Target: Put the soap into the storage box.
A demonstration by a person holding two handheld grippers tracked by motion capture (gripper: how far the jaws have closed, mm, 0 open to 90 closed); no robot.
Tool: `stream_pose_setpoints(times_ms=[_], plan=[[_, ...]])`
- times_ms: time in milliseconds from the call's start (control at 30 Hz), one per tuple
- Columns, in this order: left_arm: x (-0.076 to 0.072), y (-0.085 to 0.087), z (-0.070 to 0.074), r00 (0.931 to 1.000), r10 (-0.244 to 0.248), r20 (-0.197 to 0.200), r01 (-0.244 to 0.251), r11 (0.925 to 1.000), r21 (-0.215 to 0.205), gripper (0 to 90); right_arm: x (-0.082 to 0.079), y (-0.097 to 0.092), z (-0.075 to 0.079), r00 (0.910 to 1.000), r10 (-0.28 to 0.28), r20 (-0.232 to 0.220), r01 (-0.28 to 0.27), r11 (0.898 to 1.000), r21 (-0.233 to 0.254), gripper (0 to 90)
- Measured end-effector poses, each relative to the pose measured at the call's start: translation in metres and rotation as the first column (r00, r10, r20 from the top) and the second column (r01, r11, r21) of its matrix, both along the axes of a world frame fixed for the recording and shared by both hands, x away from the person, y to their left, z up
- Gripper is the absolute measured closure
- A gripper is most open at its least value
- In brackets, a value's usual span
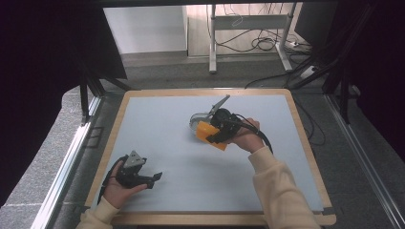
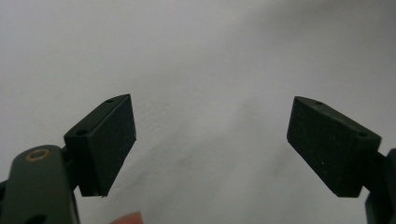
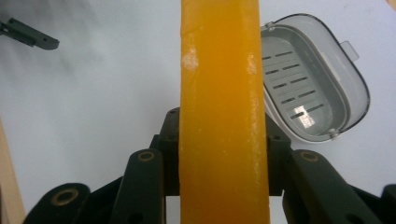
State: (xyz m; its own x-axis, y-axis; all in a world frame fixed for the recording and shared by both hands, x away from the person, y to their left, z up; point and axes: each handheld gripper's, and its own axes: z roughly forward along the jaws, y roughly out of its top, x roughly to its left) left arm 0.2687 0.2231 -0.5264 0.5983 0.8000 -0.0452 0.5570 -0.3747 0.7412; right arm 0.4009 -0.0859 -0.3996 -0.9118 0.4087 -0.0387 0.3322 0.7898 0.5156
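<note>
Near the table's middle, the right gripper (image 1: 218, 135) clamped an orange bar (image 3: 222, 116) beside the open grey case (image 3: 310, 79); it could slip. The left gripper (image 1: 152, 177) rested wide, empty.

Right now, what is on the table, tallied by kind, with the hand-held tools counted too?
Orange soap bars: 1, clamped in the right tool
Grey soap boxes, lid open: 1
Hand-held tools: 2, the left tool open with nothing in it
Total: 4
</note>
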Motion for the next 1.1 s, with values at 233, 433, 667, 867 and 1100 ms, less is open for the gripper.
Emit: stream_pose_setpoints(times_ms=[233, 433, 667, 867, 1100], plan=[[0.0, 0.0, 0.0, 1.0, 0.0, 0.0, 0.0, 1.0, 0.0, 15.8, 0.01, -0.003, 0.001, 0.9998, -0.013, -0.013, 0.013, 1.0, -0.005, 61.9], [0.0, 0.0, 0.0, 1.0, 0.0, -0.002, 0.0, 1.0, 0.001, 15.8, 0.018, -0.004, 0.001, 0.9998, -0.014, -0.017, 0.014, 1.0, -0.014, 62.0], [0.0, 0.0, 0.0, 1.0, 0.0, -0.002, 0.0, 1.0, 0.001, 15.8, 0.027, -0.003, 0.003, 0.9996, -0.018, -0.02, 0.017, 1.0, -0.016, 62.0], [0.0, 0.0, -0.001, 1.0, -0.001, -0.002, 0.001, 1.0, 0.001, 15.8, 0.033, -0.001, 0.003, 0.9997, -0.013, -0.02, 0.012, 1.0, -0.016, 62.0], [0.0, 0.0, -0.001, 1.0, -0.001, -0.002, 0.001, 1.0, 0.0, 15.8, 0.041, 0.002, 0.004, 0.9997, -0.012, -0.02, 0.012, 1.0, -0.015, 62.0]])
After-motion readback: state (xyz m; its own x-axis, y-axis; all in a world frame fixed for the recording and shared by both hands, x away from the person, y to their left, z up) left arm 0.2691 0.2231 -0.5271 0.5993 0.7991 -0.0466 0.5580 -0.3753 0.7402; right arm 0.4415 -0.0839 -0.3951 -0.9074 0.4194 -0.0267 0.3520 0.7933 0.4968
